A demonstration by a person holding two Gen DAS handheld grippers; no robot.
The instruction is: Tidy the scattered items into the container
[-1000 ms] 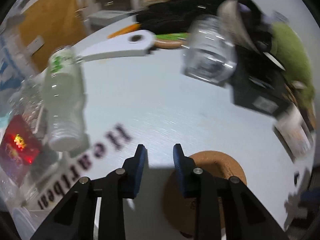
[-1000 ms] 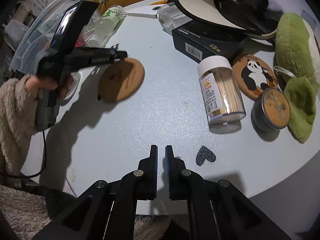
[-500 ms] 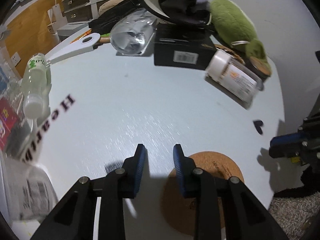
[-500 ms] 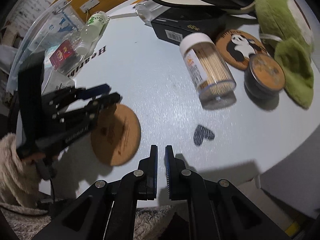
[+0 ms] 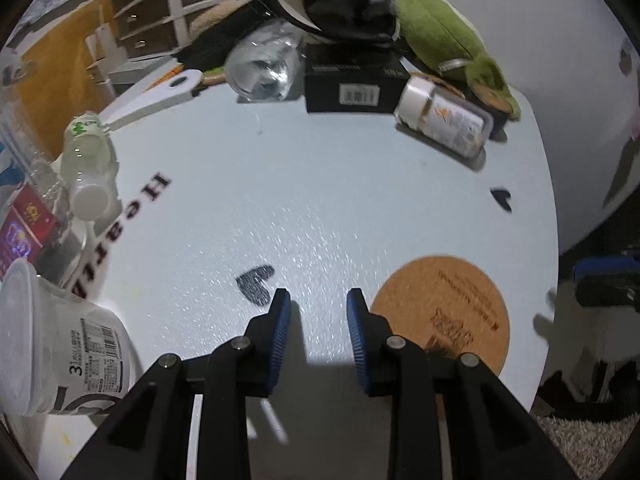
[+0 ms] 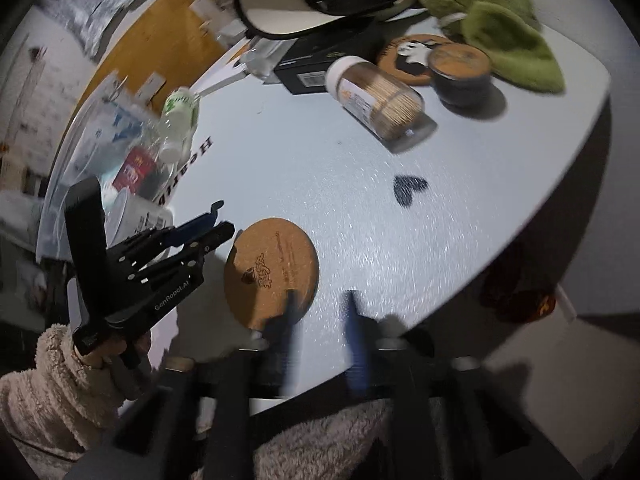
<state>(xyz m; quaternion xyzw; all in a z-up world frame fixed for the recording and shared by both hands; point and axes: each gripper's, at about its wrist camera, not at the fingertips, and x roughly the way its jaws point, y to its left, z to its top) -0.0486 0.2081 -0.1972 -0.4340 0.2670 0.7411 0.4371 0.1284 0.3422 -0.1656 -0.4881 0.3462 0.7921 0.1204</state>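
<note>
A round cork coaster (image 6: 272, 272) lies near the table's front edge. My right gripper (image 6: 322, 308) hovers just over its right rim with blurred jaws opening and nothing between them. My left gripper (image 5: 318, 308) is shut and empty, just left of the coaster (image 5: 440, 316) and beside a black heart mark (image 5: 256, 280). In the right wrist view the left gripper (image 6: 222, 222), held by a hand in a fleecy sleeve, points at the coaster's left edge. The clear container (image 6: 80, 128) stands at the left with a bottle (image 6: 178, 120) and a red packet (image 6: 134, 170) in it.
A toothpick jar (image 6: 380, 100) lies on its side mid-table. Behind it are a black box (image 5: 356, 88), a clear glass (image 5: 260, 68), a green plush (image 5: 444, 40), a panda coaster (image 6: 412, 54) and a tin (image 6: 460, 68). A white cup (image 5: 60, 344) stands front left.
The right gripper's jaws have parted and it has rolled and swung over the cork coaster. The left gripper has slid left, so the coaster now lies to its right.
</note>
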